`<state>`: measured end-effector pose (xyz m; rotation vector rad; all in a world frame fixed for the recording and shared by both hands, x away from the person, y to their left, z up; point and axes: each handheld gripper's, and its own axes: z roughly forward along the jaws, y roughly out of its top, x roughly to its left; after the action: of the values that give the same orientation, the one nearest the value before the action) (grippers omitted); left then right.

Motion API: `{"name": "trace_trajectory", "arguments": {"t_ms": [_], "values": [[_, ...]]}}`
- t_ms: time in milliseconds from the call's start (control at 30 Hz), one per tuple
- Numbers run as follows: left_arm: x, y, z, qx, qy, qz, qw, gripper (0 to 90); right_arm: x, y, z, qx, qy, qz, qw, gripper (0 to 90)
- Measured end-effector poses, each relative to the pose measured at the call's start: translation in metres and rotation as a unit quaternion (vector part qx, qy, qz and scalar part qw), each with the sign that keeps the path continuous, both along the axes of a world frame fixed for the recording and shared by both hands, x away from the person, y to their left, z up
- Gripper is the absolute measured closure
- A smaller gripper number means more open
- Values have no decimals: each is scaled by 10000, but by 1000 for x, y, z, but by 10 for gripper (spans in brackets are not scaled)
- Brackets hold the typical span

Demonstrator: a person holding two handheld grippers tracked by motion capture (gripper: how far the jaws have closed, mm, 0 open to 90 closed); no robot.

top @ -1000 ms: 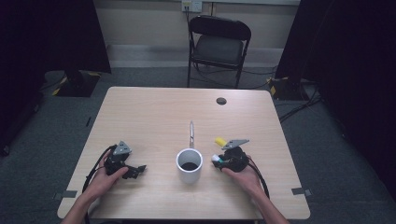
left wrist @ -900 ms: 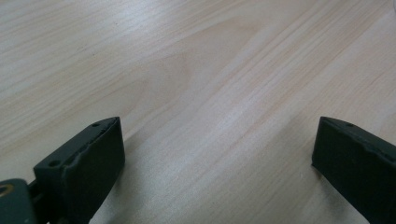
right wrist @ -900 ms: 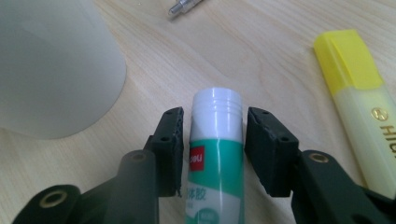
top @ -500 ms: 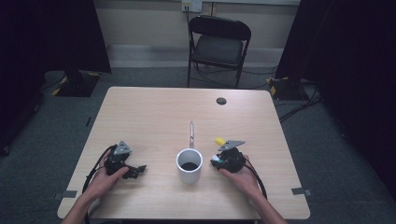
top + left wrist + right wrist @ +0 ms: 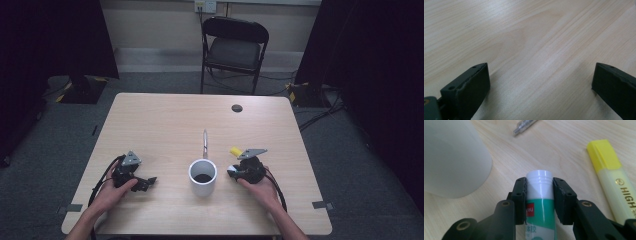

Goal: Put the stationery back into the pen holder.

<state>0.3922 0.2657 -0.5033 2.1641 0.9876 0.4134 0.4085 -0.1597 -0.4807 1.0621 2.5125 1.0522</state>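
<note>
Glue stick (image 5: 539, 202) is lying flat on the table (image 5: 165, 125), directly between the jaws of the right gripper (image 5: 539, 185), its long axis running straight along them and its white cap end poking out just past the tips. Those jaws have just been closing, and both pads are now pressing on the tube's sides, so the right gripper is grasping the glue stick. In the high view the right gripper (image 5: 235, 171) is sitting just to the right of the white cup (image 5: 203, 177), which puts the cup ahead of the jaws and to their left in the right gripper view, near but apart. A yellow highlighter (image 5: 616, 180) is lying just beside the jaws on their right, roughly parallel to the tube, and a pen (image 5: 525, 125) is resting farther ahead. The right hand (image 5: 260, 189) is clearly the nearer one to the cup; a lift and a short carry to the left would probably bring the tube over it. The left gripper (image 5: 537, 85) is resting well apart on the cup's other side, jaws spread wide over bare wood, grasping nothing.
</note>
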Motion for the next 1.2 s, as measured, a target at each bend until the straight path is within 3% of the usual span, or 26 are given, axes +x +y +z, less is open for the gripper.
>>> {"name": "trace_trajectory", "arguments": {"t_ms": [467, 733, 1200], "values": [[0, 0, 0, 3, 0, -3, 10000, 12, -2, -14, 16, 332, -274, -140, 9990, 652], [0, 0, 0, 2, -1, -3, 10000, 12, -4, -27, 29, 644, -613, -395, 9953, 653], [0, 0, 0, 2, -1, -2, 10000, 12, -7, -36, 38, 1042, -714, -458, 9909, 654]]}}
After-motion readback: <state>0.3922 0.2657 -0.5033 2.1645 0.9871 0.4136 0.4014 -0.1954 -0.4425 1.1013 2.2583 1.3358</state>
